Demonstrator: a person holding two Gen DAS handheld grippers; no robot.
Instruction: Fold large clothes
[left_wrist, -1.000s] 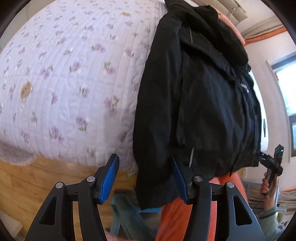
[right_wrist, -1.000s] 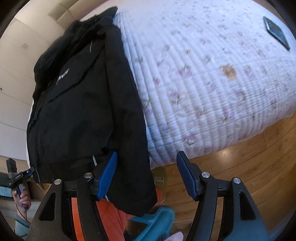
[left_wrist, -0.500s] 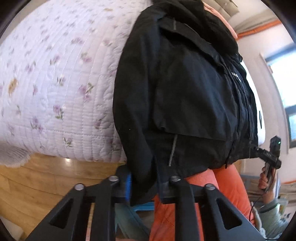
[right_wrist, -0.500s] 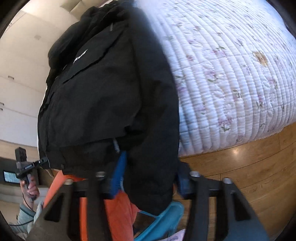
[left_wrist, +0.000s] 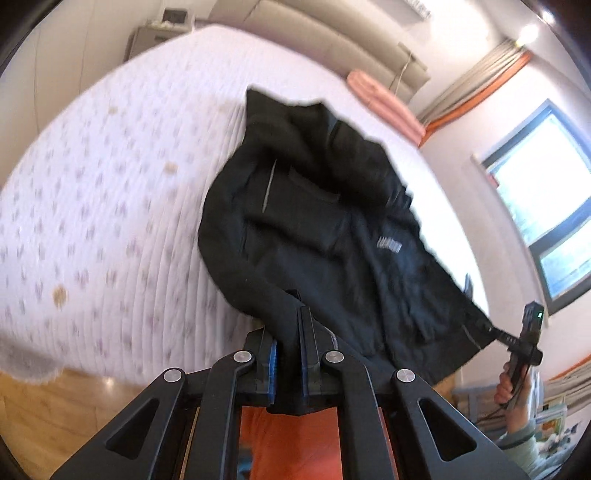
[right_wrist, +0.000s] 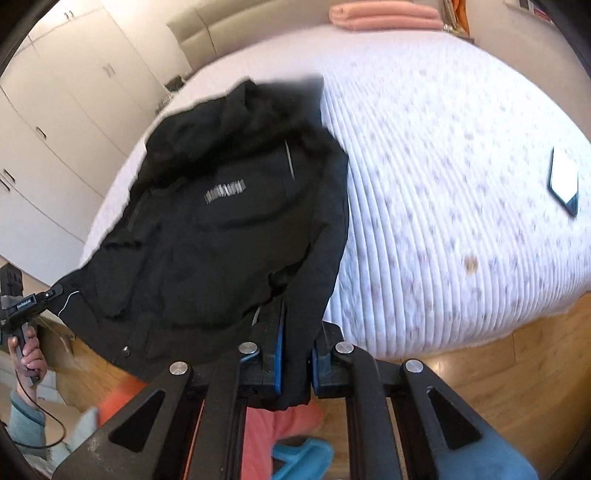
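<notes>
A black jacket (left_wrist: 314, 240) (right_wrist: 221, 240) lies on the quilted bed (left_wrist: 110, 184) (right_wrist: 443, 184), collar toward the headboard. Its lower part is raised off the bed's front edge. My left gripper (left_wrist: 288, 325) is shut on a fold of the jacket's lower left edge. My right gripper (right_wrist: 297, 332) is closing tight on the lower right edge, and its blue pads press the fabric. Each view also shows the other gripper at the opposite bottom corner: the right gripper (left_wrist: 493, 328) and the left gripper (right_wrist: 55, 291), each held in a hand.
A phone (right_wrist: 563, 181) lies on the bed's right side. A folded pink blanket (left_wrist: 384, 99) sits by the headboard. A white wardrobe (right_wrist: 55, 110) stands on the left and a window (left_wrist: 546, 221) on the right. Wooden floor (right_wrist: 517, 369), orange trousers (left_wrist: 295, 443) and a blue slipper (right_wrist: 303, 461) show below.
Both grippers went from open beside the hanging hem to shut on it. They then rose, lifting the jacket's lower part off the bed's edge.
</notes>
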